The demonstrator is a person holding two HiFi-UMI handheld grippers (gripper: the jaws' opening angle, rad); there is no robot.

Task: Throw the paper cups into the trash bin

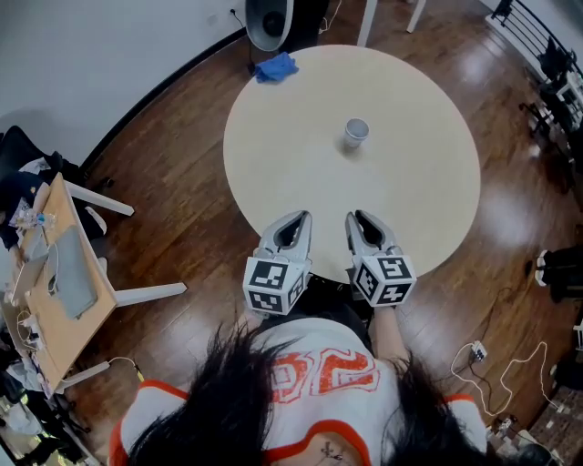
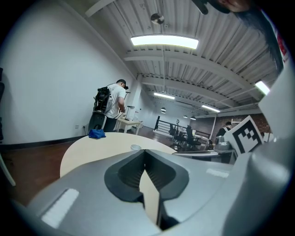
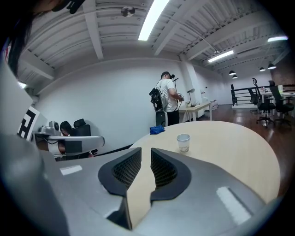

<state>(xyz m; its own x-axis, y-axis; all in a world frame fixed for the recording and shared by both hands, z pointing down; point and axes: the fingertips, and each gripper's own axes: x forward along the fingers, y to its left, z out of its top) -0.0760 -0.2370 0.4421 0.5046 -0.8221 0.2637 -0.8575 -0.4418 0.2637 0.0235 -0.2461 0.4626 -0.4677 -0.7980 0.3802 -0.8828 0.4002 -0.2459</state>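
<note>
One white paper cup (image 1: 355,133) stands upright near the middle of the round beige table (image 1: 428,200). Both grippers hover side by side over the table's near edge and point toward the cup, well short of it. My left gripper (image 1: 301,217) has its fingertips touching, with nothing between them; from its own view (image 2: 145,152) only the cup's rim (image 2: 135,147) peeks above the jaws. My right gripper (image 1: 355,217) shows a narrow gap between its tips (image 3: 150,150), also with nothing in it. In the right gripper view the cup (image 3: 183,142) stands ahead and slightly right.
A blue cloth (image 1: 275,67) lies at the table's far edge. Beyond it on the floor sits a white rounded object with a dark opening (image 1: 269,23). A person (image 3: 168,97) stands at a far desk. A wooden desk (image 1: 64,282) is left, cables (image 1: 483,364) lie right.
</note>
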